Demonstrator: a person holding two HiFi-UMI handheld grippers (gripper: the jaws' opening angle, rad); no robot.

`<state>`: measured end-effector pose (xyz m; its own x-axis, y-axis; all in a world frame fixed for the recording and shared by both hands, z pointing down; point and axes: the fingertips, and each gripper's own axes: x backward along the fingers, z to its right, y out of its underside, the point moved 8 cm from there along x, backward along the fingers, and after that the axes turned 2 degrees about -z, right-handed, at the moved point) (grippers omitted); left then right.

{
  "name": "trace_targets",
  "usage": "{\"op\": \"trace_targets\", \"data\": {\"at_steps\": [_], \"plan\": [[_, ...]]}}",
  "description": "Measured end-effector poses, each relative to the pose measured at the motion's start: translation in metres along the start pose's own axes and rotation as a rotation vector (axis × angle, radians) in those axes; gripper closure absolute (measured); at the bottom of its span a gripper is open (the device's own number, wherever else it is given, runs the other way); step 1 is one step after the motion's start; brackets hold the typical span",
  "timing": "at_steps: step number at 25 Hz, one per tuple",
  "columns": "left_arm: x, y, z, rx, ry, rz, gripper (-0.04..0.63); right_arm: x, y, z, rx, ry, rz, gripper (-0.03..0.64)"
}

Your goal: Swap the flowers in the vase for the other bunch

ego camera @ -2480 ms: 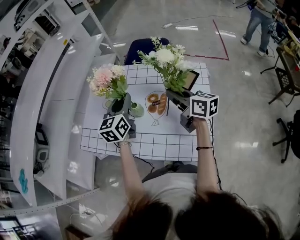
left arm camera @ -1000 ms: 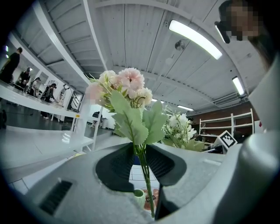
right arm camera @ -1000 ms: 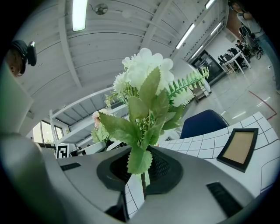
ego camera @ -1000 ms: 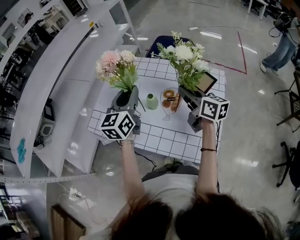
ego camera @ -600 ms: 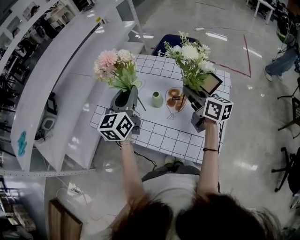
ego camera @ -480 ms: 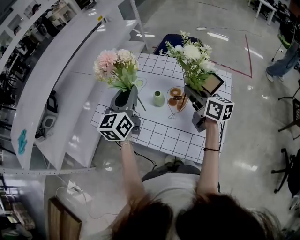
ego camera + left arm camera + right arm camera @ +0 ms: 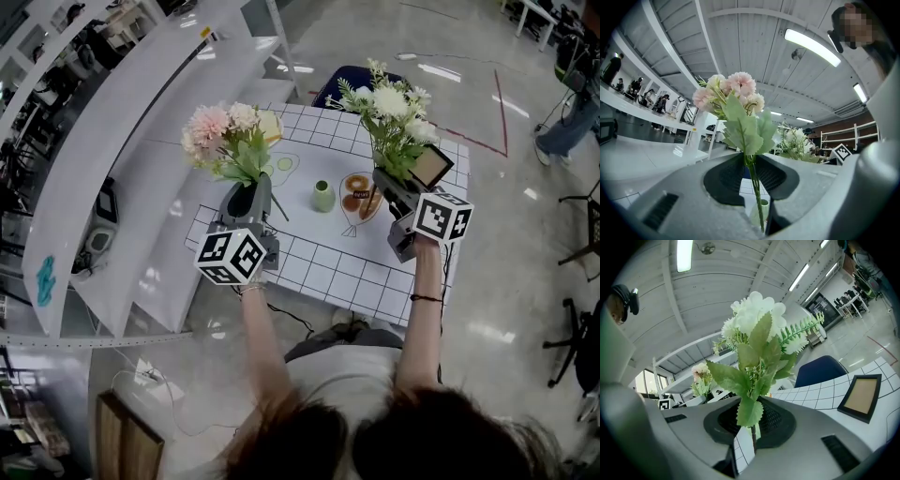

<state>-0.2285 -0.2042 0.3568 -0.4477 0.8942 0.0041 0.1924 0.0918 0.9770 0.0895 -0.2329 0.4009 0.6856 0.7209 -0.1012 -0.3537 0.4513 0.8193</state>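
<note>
L tongs (image 7: 756, 190) pinch pink bunch (image 7: 729, 93) stem; R tongs (image 7: 752, 439) pinch white bunch (image 7: 757, 315). Mid-swap, vase (image 7: 323, 196) looks empty; next, thread replacement stem in.

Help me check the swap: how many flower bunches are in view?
2. The pink bunch is in the left gripper, whose jaws just closed further on its stem, over the table's left edge; the white bunch is in the right gripper, beside the frame.
</note>
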Motion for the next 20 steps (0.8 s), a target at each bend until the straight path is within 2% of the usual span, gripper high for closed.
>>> {"op": "trace_targets", "data": {"at_steps": [20], "plan": [[-0.0079,0.0078,-0.0085,0.018,0.026,-0.014,0.515,-0.0033,-0.0028,0.0012,0.021,0.012,0.023,0.569]]}}
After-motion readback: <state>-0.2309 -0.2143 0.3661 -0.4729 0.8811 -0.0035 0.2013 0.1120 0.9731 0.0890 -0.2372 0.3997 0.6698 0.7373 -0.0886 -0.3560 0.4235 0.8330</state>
